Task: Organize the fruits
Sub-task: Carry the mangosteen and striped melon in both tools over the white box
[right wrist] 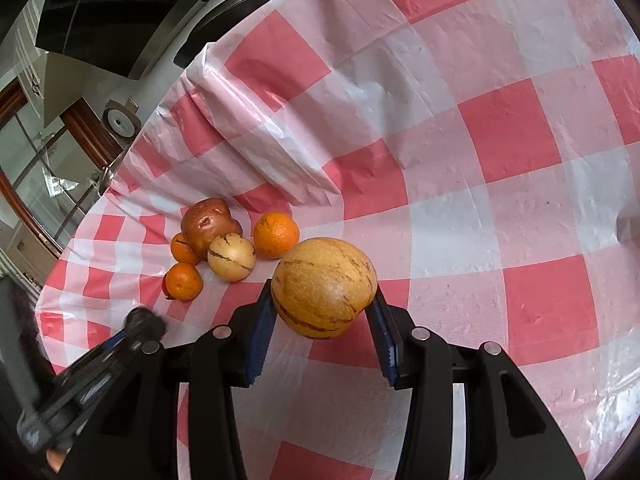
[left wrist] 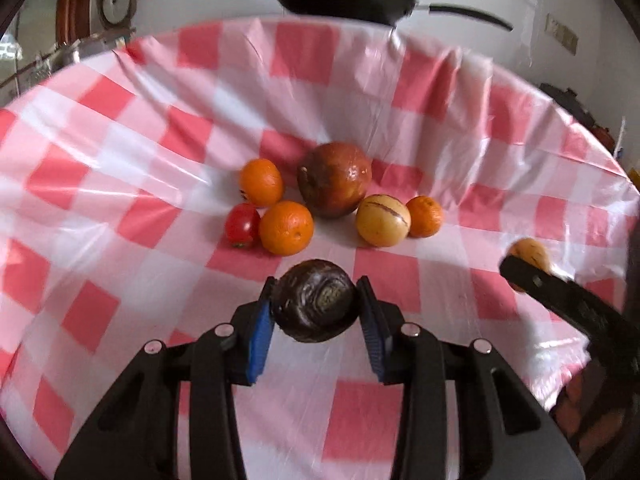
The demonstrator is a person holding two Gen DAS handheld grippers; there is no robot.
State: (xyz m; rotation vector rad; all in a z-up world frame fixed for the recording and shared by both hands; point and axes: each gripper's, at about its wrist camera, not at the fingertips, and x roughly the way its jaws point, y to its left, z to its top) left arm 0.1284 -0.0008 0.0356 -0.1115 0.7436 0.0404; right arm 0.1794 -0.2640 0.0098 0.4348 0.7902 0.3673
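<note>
Fruit on the checkered surface (left wrist: 120, 152): three oranges (left wrist: 285, 227), one tomato (left wrist: 242, 225), one red-brown fruit (left wrist: 334, 179), one striped yellow fruit (left wrist: 383, 220). Left gripper (left wrist: 314, 306), angled downward, fingers clamped on a dark fruit (left wrist: 314, 306). Right gripper (right wrist: 324, 296), angled downward, fingers clamped on a striped golden fruit (right wrist: 324, 286).

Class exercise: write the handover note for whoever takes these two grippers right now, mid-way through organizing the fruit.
Left gripper: shut on the dark purple fruit.
Right gripper: shut on a striped yellow melon.
On the checked tablecloth: a cluster of three oranges, a tomato, a reddish-brown fruit and a second striped melon.
Done: six fruits grouped.
Left: probably place both held fruits with the cluster.
</note>
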